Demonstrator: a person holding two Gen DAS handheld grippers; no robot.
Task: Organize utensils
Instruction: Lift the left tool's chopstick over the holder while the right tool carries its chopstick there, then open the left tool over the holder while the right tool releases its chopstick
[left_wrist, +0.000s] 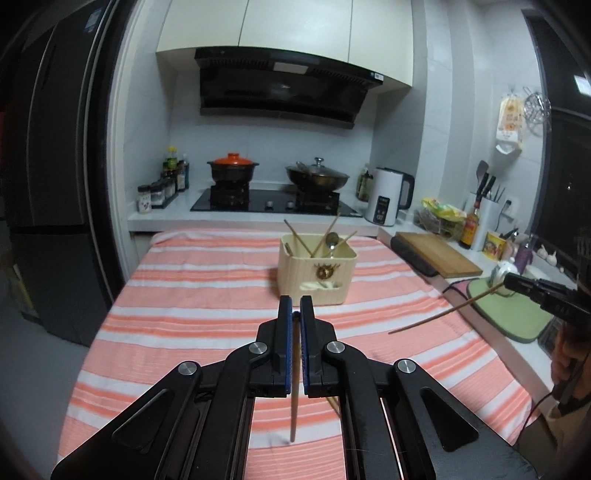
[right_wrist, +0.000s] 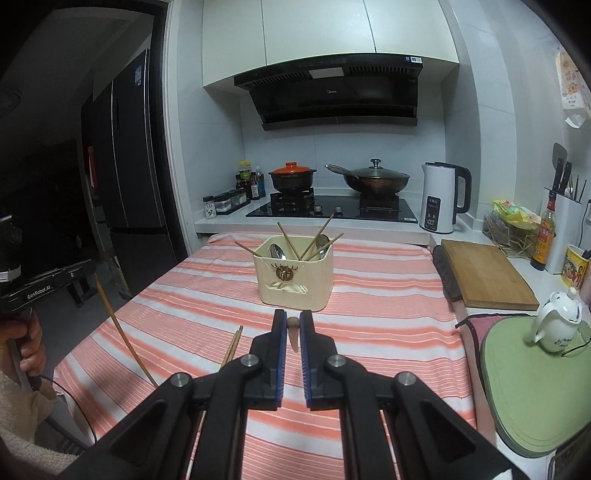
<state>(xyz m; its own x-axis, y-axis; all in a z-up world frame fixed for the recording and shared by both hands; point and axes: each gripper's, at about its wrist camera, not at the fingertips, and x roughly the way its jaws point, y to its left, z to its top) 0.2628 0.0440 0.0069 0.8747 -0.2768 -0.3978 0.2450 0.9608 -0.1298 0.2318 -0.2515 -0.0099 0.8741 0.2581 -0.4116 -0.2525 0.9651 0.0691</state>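
- A table covered by a striped cloth (left_wrist: 207, 295) in orange and white is shown in both wrist views; the cream utensil holder (left_wrist: 317, 271) is taken as the landmark.
- To the left of the holder, beyond the table edge, a dark refrigerator (left_wrist: 55, 184) is seen.
- The left gripper (left_wrist: 295, 308) is held over the cloth on the near side of the holder. Its jaws are closed on a wooden chopstick (left_wrist: 293, 406), which is gripped near its upper end and hangs down towards the cloth. In the right wrist view the same chopstick (right_wrist: 122, 332) is seen slanting down from that gripper at the left edge.
- A pair of chopsticks (right_wrist: 232, 347) is seen lying on the cloth, near and left of the holder.
- Inside the holder, several chopsticks (right_wrist: 291, 240) and metal spoons (right_wrist: 277, 251) are stood leaning against its walls.
- Behind the holder, a stove (left_wrist: 273, 201) is seen carrying an orange-lidded pot (left_wrist: 232, 168) and a lidded wok (left_wrist: 317, 175).
- The right gripper (right_wrist: 293, 332) is held over the cloth in front of the holder. Its jaws are closed on a second chopstick (left_wrist: 443, 314), seen end-on between the pads in its own view.
- To the right of the holder, a kettle (right_wrist: 443, 197), a wooden cutting board (right_wrist: 487, 275), a green mat (right_wrist: 535, 384) and a white teapot (right_wrist: 557, 321) are found on the counter.
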